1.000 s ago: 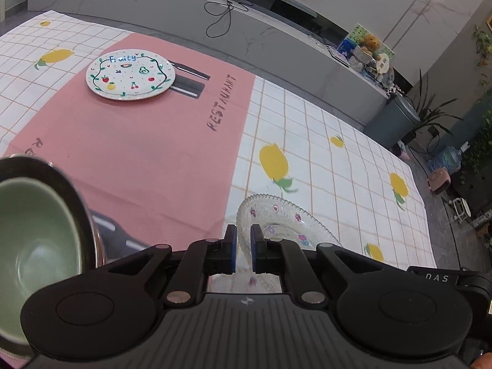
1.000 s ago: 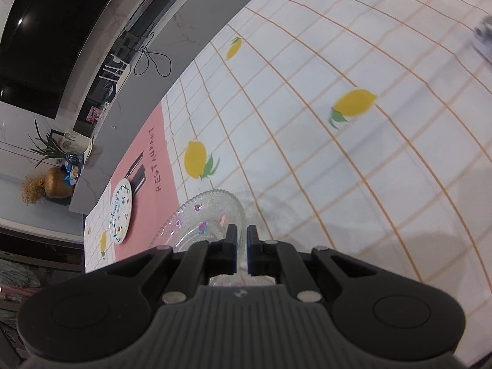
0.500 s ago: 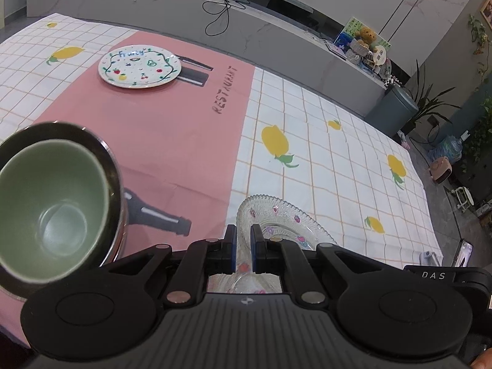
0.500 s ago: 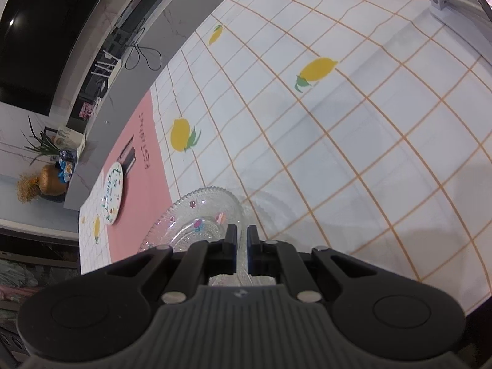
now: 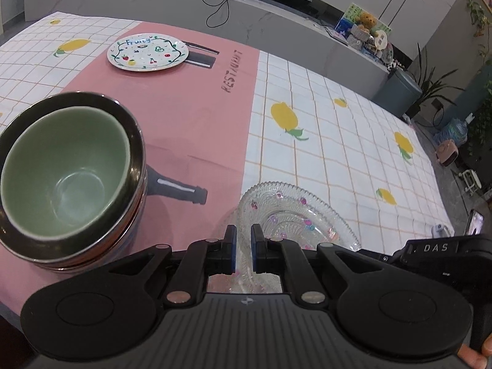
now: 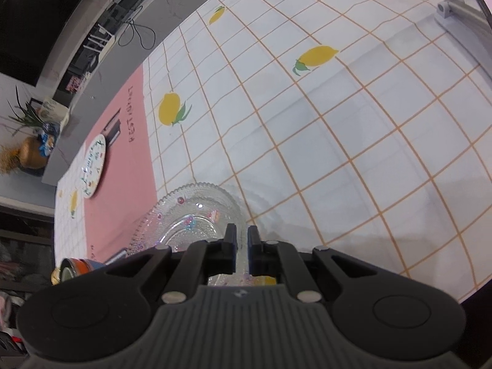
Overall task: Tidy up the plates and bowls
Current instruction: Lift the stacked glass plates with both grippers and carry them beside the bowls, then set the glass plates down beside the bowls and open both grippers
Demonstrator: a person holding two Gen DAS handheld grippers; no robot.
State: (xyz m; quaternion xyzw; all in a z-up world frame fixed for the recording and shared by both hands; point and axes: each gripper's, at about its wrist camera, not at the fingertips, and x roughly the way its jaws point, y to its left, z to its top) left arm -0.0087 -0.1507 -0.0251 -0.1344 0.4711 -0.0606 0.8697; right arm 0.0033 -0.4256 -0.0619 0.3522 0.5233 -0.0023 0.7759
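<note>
My left gripper is shut on the near rim of a clear glass plate with small coloured fruit prints. My right gripper is shut on the opposite rim of the same glass plate. The plate is held between them just above the tablecloth. A green bowl sits nested inside a dark metal bowl at the left. A white plate with fruit drawings lies far back on the pink cloth; it also shows in the right wrist view.
A pink mat lies over the white lemon-print tablecloth. A grey counter with cables and clutter runs behind the table. A metal bracket sits at the table's far right edge. The stacked bowls show beside the right gripper.
Both grippers have pulled back with the glass plate. The stacked bowls have come further into the left wrist view, and the fruit plate now looks farther away.
</note>
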